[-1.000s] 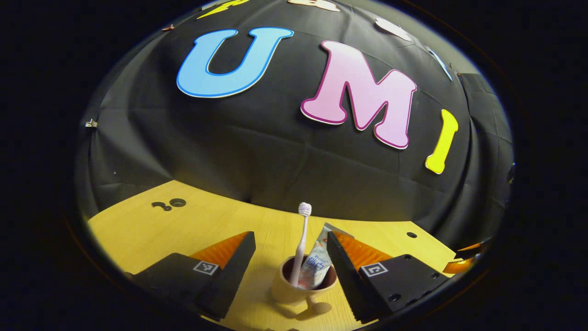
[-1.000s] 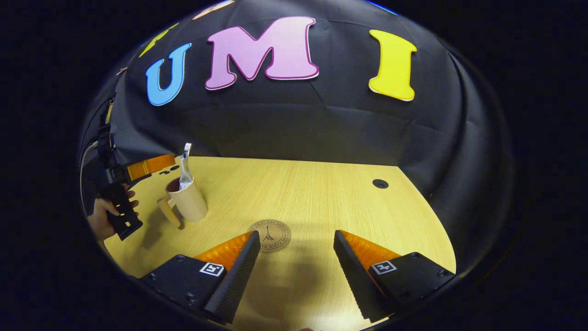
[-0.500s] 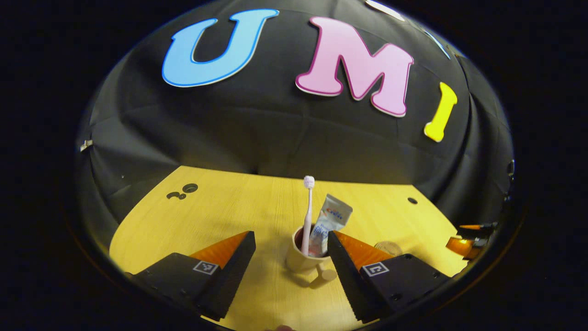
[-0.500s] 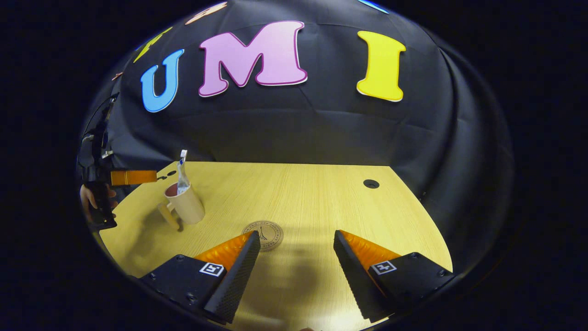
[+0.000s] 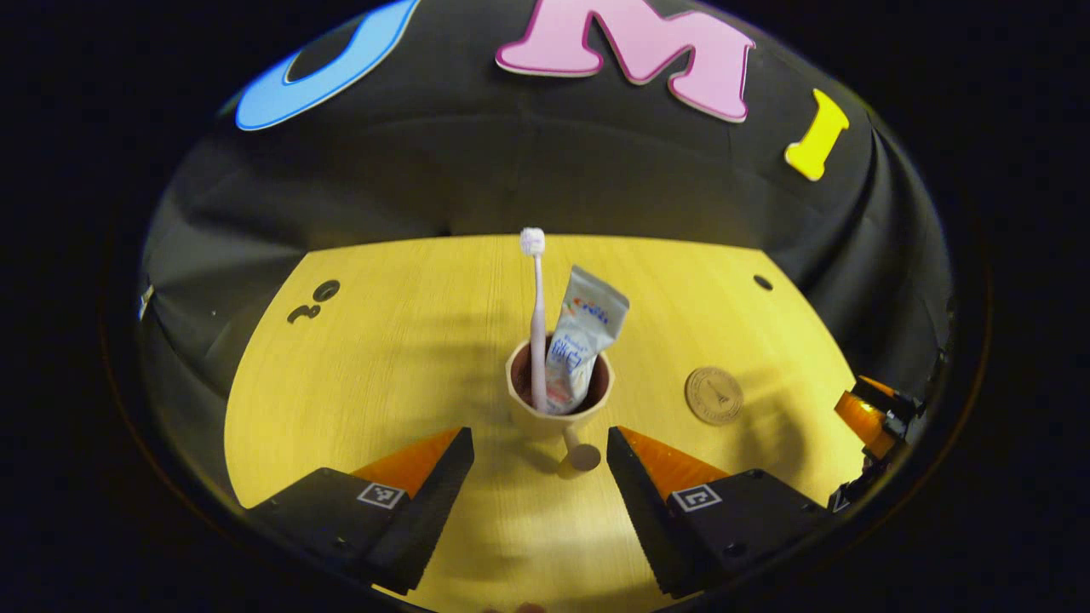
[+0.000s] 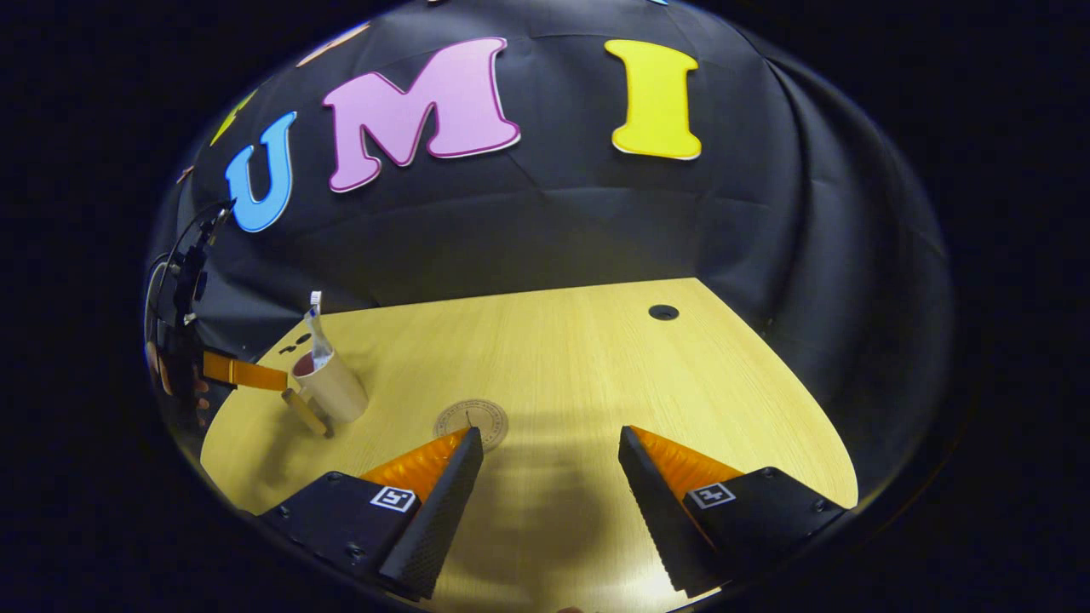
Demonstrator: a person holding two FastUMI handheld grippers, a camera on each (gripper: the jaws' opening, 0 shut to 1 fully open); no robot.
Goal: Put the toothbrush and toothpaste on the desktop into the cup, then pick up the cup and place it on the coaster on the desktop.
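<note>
A beige cup [image 5: 558, 407] stands upright on the wooden desktop [image 5: 383, 366], holding a pink toothbrush [image 5: 536, 323] and a toothpaste tube [image 5: 586, 328]. Its handle [image 5: 582, 456] points back at my left gripper [image 5: 538, 436], which is open, the handle's end just inside the gap near the right finger, untouched. A round brown coaster [image 5: 714, 395] lies bare to the right of the cup. In the right gripper view the cup [image 6: 334, 390] is far left, the coaster [image 6: 471, 420] sits just ahead of my left fingertip, and my right gripper [image 6: 549, 434] is open over bare wood.
The left gripper's orange finger [image 6: 243, 372] and the hand holding it show beside the cup. The right gripper [image 5: 869, 417] shows at the far right edge. Cable holes [image 5: 326, 290] [image 6: 663, 312] sit near the back of the desktop, with the black cloth wall behind.
The left gripper has drawn back from the cup and tilted down, so the cup stands farther ahead and the coaster came into sight. The right gripper swung slightly right.
</note>
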